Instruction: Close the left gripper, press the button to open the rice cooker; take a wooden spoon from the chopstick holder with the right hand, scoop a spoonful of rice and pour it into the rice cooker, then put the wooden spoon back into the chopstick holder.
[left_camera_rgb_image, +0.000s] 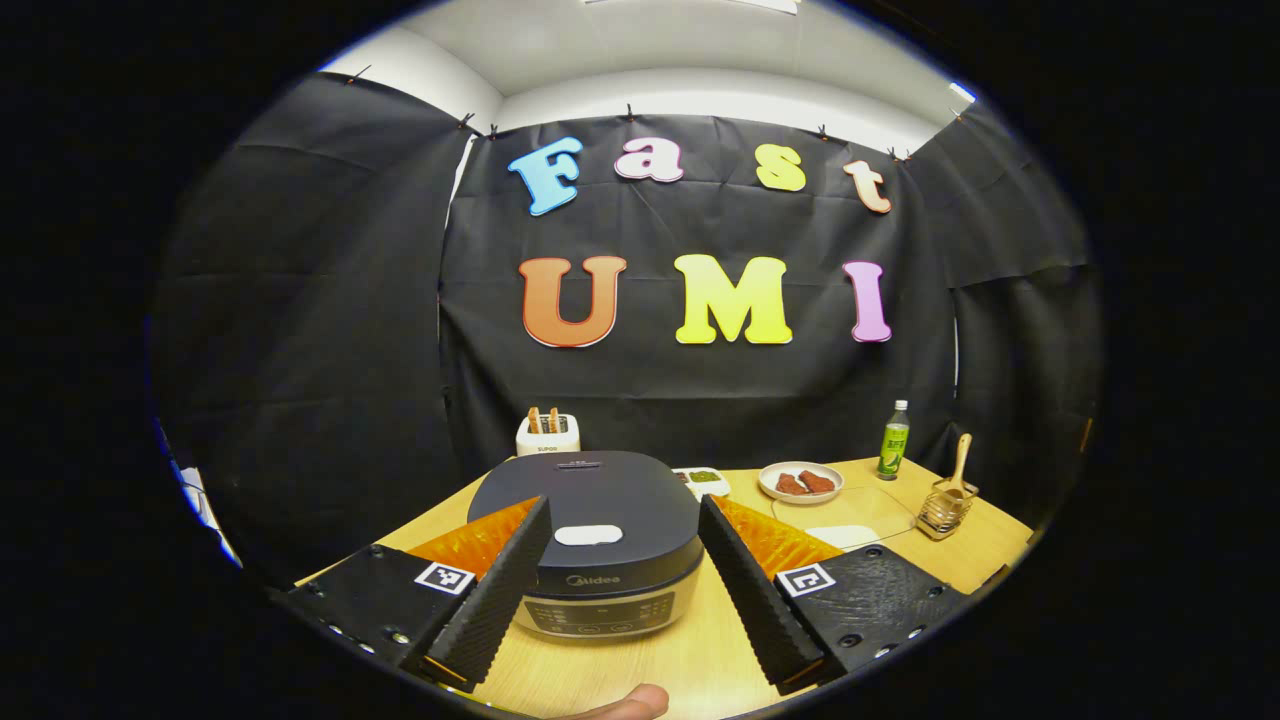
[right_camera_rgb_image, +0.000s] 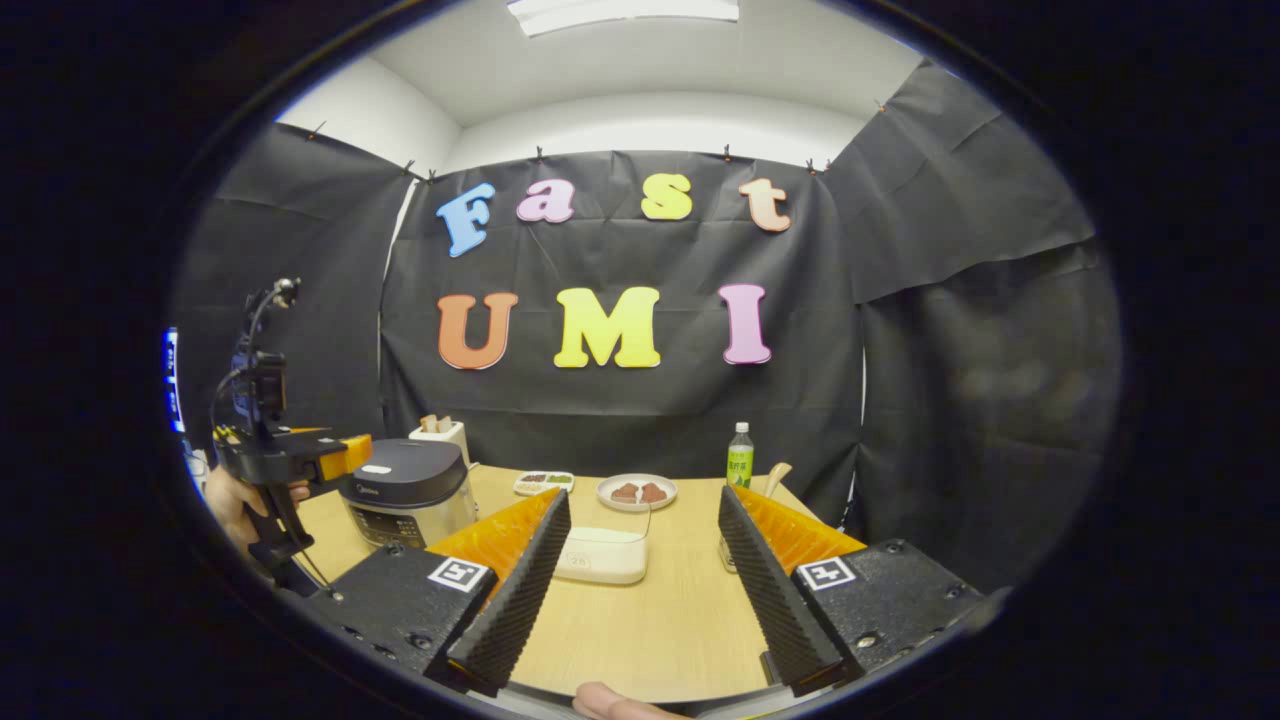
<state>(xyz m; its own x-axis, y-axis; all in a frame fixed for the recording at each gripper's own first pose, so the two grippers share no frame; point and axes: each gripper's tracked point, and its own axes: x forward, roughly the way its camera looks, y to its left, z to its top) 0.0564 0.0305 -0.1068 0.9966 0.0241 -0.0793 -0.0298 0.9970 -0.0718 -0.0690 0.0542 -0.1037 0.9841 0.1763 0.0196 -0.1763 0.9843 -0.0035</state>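
Both our jaws spread, empty. Rice cooker (left_camera_rgb_image: 590, 540) heavy, rigid; lid button (left_camera_rgb_image: 588, 535) wants closed-tip press. Wooden spoon (left_camera_rgb_image: 960, 462) light, stiff; we'd pinch upper handle.

Light wooden table (left_camera_rgb_image: 690, 650), carrying a closed dark rice cooker (left_camera_rgb_image: 600, 540) near its front left; behind that, a white toaster (left_camera_rgb_image: 547, 434) with two slices standing in it. Farther right: small tray of sauces (left_camera_rgb_image: 703, 481), plate with meat pieces (left_camera_rgb_image: 800, 481), green bottle (left_camera_rgb_image: 893, 441), wire chopstick holder (left_camera_rgb_image: 946, 508) with wooden spoon (left_camera_rgb_image: 960, 462) upright inside, clear-lidded white container (right_camera_rgb_image: 603, 553)
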